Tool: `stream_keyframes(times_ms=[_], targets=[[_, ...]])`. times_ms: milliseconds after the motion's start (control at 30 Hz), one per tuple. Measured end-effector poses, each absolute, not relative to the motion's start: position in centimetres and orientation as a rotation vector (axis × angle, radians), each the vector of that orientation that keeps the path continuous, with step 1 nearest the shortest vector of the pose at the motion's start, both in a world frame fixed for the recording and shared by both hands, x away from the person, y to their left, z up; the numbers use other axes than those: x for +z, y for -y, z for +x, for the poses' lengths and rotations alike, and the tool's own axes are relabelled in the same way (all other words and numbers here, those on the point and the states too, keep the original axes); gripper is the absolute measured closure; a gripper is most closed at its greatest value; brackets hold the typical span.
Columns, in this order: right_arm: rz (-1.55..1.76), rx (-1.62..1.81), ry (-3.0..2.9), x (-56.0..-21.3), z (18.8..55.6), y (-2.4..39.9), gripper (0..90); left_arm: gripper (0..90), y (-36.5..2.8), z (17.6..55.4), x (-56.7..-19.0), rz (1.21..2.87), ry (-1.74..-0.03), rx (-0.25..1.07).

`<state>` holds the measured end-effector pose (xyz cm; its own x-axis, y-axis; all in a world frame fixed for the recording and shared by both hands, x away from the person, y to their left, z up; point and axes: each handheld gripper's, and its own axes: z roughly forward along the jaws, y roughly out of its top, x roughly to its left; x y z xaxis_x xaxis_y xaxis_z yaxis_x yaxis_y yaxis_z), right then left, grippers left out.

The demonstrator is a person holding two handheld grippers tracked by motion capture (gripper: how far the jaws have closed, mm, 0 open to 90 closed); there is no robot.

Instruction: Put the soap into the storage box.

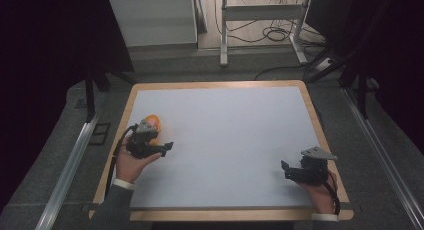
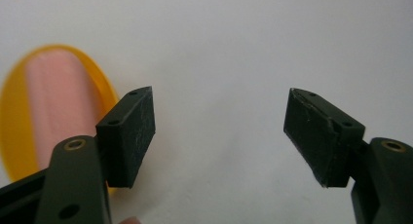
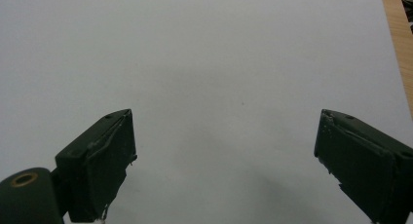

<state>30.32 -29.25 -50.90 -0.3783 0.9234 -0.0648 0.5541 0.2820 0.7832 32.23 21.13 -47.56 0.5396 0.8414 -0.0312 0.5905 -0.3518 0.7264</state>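
I am seeing my two forearms coming in nearest the camera at the bottom of the high view, each hand carrying a tool. The left tool (image 1: 167, 146) is hanging over the left part of the table (image 1: 230, 125), its jaws standing wide apart with nothing between them. In the left gripper view the two dark pads (image 2: 127, 136) are framing only bare white surface. The orange object (image 1: 152, 123), a round yellow-orange thing with a pale pink strip across it, is lying just beyond and beside that tool, close to the table's left wooden edge (image 1: 120, 135); in the left gripper view it is sitting off to the left, outside the jaws and not touched by them.

The right tool (image 1: 284, 165) is resting low near the table's front right corner, jaws also spread wide and holding nothing. In the right gripper view I am looking across plain white surface, with the wooden edge (image 3: 397, 34) running down the right side.

Between the two tools the white top is lying open, so I am finding wide room across the middle and toward the far edge. The orange object is leaving little margin on its left side.
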Motion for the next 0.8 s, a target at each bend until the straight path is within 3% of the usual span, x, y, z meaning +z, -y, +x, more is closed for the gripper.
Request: stream_keyframes(times_ms=[533, 800], targets=[[1.291, 0.935, -2.041, -51.1, 30.4, 29.3, 7.6, 26.7, -20.9, 28.8, -52.7, 2.043, -1.195, 0.388], [1.264, 0.958, -2.04, -51.0, 30.5, 29.2, 7.6, 26.4, -21.1, 28.6, -53.1, 2.036, -1.201, 0.381]])
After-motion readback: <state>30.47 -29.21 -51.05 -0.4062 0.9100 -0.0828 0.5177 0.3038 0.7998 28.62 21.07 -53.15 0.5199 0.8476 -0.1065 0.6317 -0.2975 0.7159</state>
